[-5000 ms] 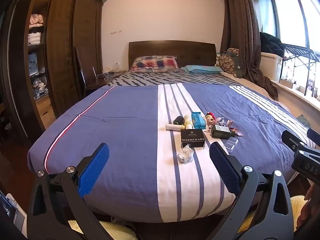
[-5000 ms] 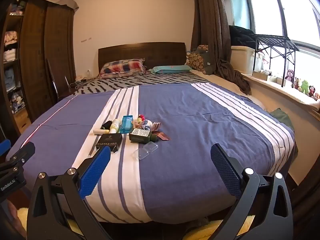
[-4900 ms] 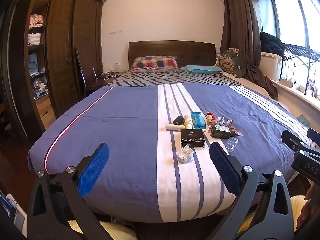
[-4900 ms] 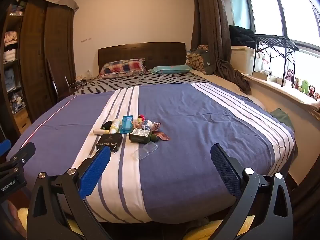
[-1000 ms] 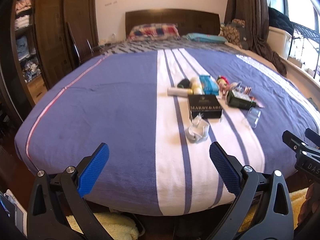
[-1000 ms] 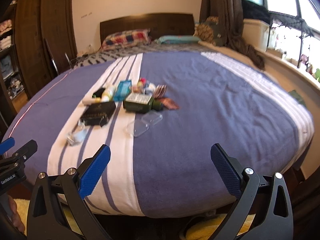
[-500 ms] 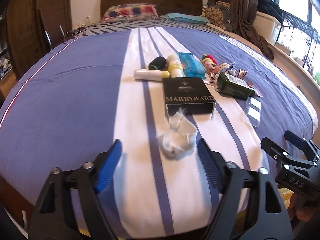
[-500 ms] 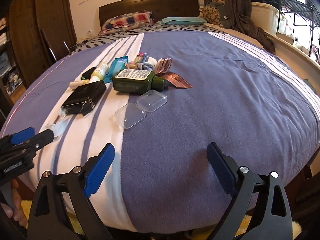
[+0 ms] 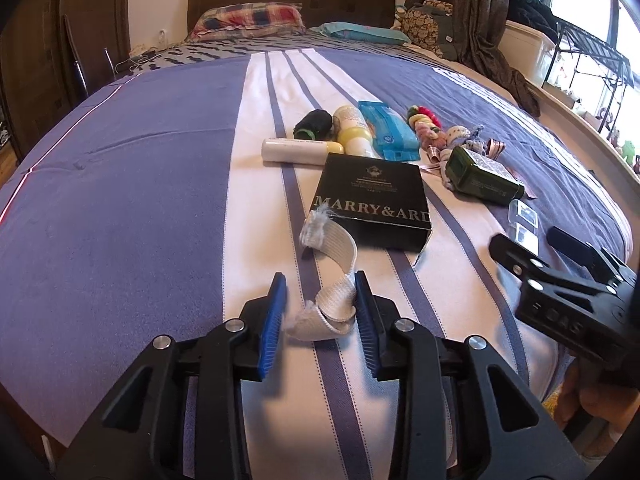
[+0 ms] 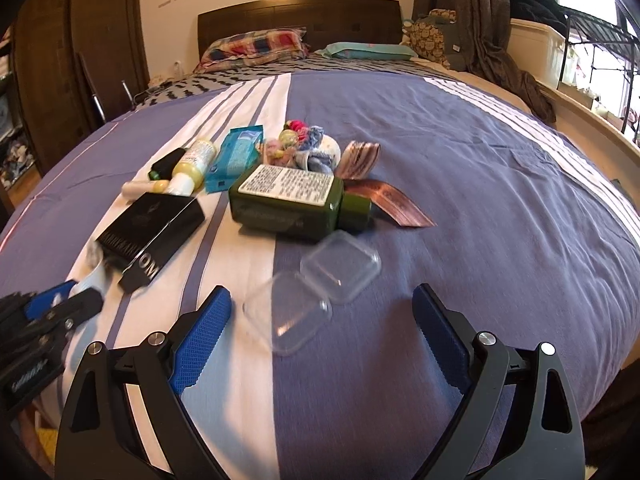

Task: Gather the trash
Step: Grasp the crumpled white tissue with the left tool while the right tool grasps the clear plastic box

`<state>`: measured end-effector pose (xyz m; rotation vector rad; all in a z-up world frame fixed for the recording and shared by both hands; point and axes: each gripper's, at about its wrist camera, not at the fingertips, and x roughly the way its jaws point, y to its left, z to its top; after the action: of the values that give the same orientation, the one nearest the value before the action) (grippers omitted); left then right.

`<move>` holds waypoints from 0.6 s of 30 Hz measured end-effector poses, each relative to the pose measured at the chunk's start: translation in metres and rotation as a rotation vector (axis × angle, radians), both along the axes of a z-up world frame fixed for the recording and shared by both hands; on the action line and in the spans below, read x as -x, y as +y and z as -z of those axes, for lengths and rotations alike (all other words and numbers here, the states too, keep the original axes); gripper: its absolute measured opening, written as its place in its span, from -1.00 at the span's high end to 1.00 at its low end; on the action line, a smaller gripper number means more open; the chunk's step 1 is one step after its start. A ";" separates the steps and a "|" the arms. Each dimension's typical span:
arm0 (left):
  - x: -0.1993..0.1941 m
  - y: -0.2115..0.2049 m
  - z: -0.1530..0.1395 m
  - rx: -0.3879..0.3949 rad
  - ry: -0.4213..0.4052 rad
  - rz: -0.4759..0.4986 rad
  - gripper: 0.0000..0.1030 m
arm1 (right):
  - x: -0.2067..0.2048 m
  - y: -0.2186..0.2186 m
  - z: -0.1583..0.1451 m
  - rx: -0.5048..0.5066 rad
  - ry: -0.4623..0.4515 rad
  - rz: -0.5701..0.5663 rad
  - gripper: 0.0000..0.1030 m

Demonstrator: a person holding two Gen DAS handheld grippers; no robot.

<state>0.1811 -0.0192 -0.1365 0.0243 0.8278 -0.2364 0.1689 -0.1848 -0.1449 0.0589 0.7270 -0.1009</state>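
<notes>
A frayed white elastic strap [image 9: 332, 280] lies on the bed's white stripe. My left gripper [image 9: 320, 316] has closed in around its near end; the right pad touches it, with a small gap at the left pad. An open clear plastic clamshell box [image 10: 312, 292] lies on the blue cover. My right gripper [image 10: 320, 332] is open and hovers just short of it, one blue pad on either side. The right gripper also shows in the left wrist view [image 9: 568, 280].
Behind lie a black "MARRY&ARD" box [image 9: 376, 200], a green bottle [image 10: 292, 200], a teal wipes pack [image 9: 388, 132], a yellow-white bottle [image 9: 352, 128], a white tube [image 9: 300, 150], hair ties [image 9: 428, 124] and a brown wrapper [image 10: 388, 200]. Pillows [image 9: 248, 20] and headboard stand far back.
Both grippers have moved forward over the bed. The left jaws have narrowed around the white strap. The right gripper has come up to the clear box, still open.
</notes>
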 end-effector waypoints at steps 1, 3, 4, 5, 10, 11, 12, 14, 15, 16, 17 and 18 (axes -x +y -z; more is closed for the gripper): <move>0.001 0.000 0.000 -0.001 -0.004 0.001 0.39 | 0.000 0.002 0.000 0.010 -0.001 0.003 -0.79; 0.002 -0.001 0.000 -0.006 -0.006 0.004 0.43 | 0.003 0.002 0.000 0.004 -0.008 -0.009 -0.70; 0.003 -0.001 0.000 -0.005 -0.006 0.004 0.46 | 0.005 0.002 -0.001 0.004 -0.009 -0.018 -0.58; 0.003 0.000 0.000 -0.003 -0.006 0.003 0.47 | 0.007 0.001 -0.002 0.004 -0.009 -0.024 -0.45; 0.010 0.003 -0.001 0.009 -0.007 -0.010 0.65 | 0.017 -0.007 -0.004 -0.020 -0.011 -0.040 0.06; 0.012 0.003 -0.001 0.013 -0.007 -0.010 0.65 | 0.018 -0.008 -0.004 -0.020 -0.010 -0.041 0.20; 0.014 0.003 -0.001 0.016 -0.008 -0.009 0.65 | 0.018 -0.009 -0.005 -0.025 -0.011 -0.045 0.20; 0.017 0.006 -0.001 0.026 -0.008 -0.008 0.66 | 0.020 -0.011 -0.005 -0.044 -0.013 -0.055 0.21; 0.019 0.007 0.000 0.028 -0.009 -0.008 0.66 | 0.023 -0.013 -0.005 -0.052 -0.015 -0.062 0.21; 0.022 0.007 -0.001 0.028 -0.012 -0.008 0.66 | 0.026 -0.014 -0.006 -0.057 -0.017 -0.064 0.21; 0.025 0.007 -0.001 0.024 -0.014 -0.009 0.67 | 0.029 -0.016 -0.007 -0.064 -0.020 -0.064 0.21; 0.028 0.008 -0.002 0.023 -0.015 -0.010 0.67 | 0.033 -0.017 -0.008 -0.073 -0.023 -0.066 0.22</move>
<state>0.1534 -0.0117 -0.1342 0.0004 0.8096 -0.2365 0.1354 -0.2018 -0.1371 0.1056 0.7091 -0.0109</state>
